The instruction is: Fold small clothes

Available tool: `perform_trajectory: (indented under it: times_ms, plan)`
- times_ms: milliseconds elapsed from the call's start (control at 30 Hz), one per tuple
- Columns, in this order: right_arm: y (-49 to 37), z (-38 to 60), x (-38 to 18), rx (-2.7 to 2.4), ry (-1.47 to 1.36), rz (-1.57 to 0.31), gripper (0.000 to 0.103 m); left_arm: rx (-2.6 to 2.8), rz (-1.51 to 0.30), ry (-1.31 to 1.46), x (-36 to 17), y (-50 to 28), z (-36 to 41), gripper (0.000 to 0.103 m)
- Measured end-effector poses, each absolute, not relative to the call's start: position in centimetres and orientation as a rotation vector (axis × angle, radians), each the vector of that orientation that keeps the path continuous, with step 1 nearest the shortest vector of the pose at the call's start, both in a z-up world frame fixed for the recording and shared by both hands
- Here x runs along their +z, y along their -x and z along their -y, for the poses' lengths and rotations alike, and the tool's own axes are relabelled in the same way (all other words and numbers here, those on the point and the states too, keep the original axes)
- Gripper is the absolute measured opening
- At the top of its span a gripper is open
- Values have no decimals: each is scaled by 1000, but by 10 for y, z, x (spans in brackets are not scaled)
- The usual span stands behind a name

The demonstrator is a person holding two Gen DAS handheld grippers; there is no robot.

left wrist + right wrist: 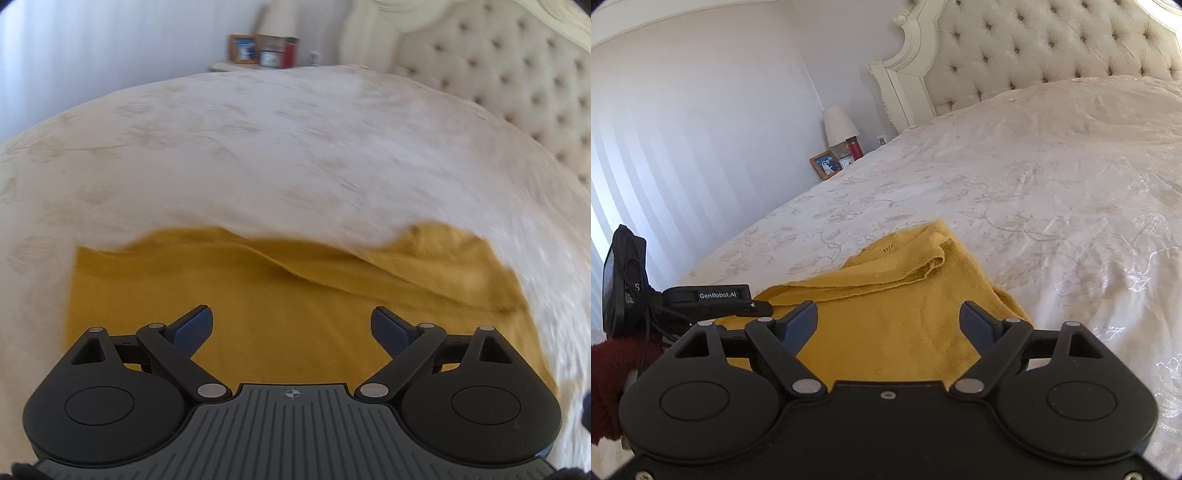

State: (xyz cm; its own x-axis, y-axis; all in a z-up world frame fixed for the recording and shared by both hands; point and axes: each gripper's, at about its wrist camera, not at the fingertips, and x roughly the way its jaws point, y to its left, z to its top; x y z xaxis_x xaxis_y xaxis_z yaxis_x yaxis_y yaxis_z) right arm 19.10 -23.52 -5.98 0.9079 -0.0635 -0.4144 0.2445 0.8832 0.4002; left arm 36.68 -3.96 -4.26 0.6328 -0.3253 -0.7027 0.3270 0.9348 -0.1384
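A mustard-yellow knit garment point(258, 295) lies on the white bedspread point(258, 147), partly folded, with a fold ridge running across it. My left gripper point(291, 321) is open and empty, just above the garment's near part. In the right wrist view the same garment point(886, 314) shows a folded-over layer with a loose edge at its far end. My right gripper point(888, 321) is open and empty over the garment's near edge. The left gripper's body point(713, 295) shows at the left of that view, beside the garment.
The bedspread point(1034, 184) stretches far right and ahead. A tufted cream headboard point(1034, 48) stands at the back. A nightstand with a lamp point(838, 125), picture frame point(825, 164) and red bottle point(855, 147) sits beside the bed by the wall.
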Motion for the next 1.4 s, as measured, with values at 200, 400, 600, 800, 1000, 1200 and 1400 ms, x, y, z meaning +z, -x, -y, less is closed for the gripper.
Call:
perform_trajectory:
  times_ms: [200, 400, 600, 800, 1000, 1200, 1400]
  plan:
    - [-183, 244, -56, -177, -515, -383, 86, -455, -816, -101, -63, -365, 109, 93]
    - [-176, 252, -53, -172, -544, -348, 86, -440, -792, -273, -66, -408, 175, 95]
    - [-180, 258, -58, -178, -576, -363, 86, -446, -693, -37, -19, -427, 174, 95]
    - [-173, 258, -54, -177, -586, -350, 86, -490, -767, 3, -21, -398, 161, 95]
    - [-167, 261, -50, -177, -598, -325, 86, -492, -872, -105, -58, -389, 179, 95]
    - [-166, 267, -53, -179, -634, -317, 87, -512, -819, -262, -70, -409, 233, 97]
    - [-171, 268, -60, -176, -646, -342, 87, -649, -729, 48, -33, -415, 224, 97]
